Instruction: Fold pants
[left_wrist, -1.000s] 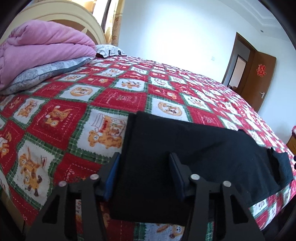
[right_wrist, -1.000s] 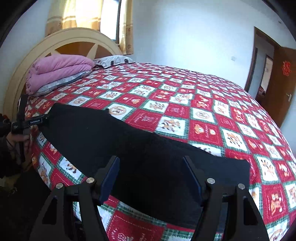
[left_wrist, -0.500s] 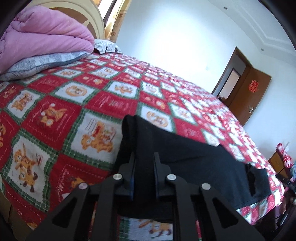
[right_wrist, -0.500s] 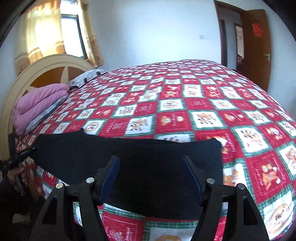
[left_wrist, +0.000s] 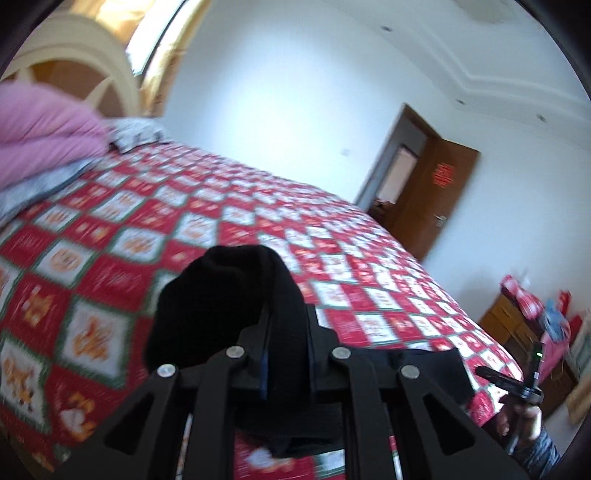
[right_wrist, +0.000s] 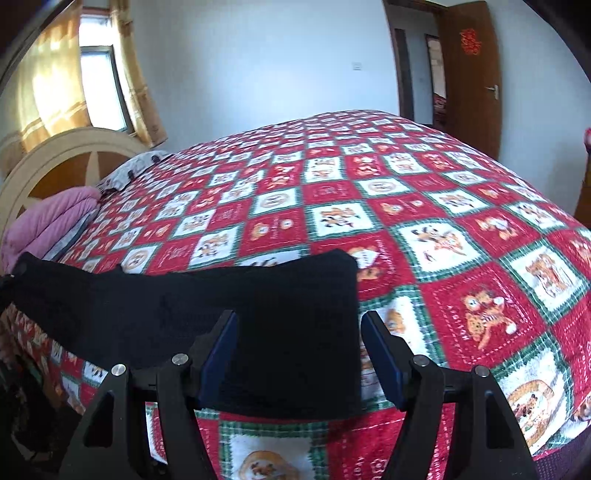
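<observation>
Black pants lie stretched along the near edge of a bed with a red, green and white patchwork cover. My left gripper is shut on one end of the pants and holds it bunched up above the cover. In the right wrist view, my right gripper stands open over the other end, with the cloth between its blue pads and not pinched. At the right edge of the left wrist view a hand holds that right gripper.
A folded pink quilt on a grey pillow lies at the head of the bed, before a cream headboard. A brown door stands open behind the bed. A wooden cabinet with red items stands at the right.
My left gripper closed on the pants' end and rose with it, lifting the cloth off the cover. My right gripper slid sideways along the pants toward their other end, staying open.
</observation>
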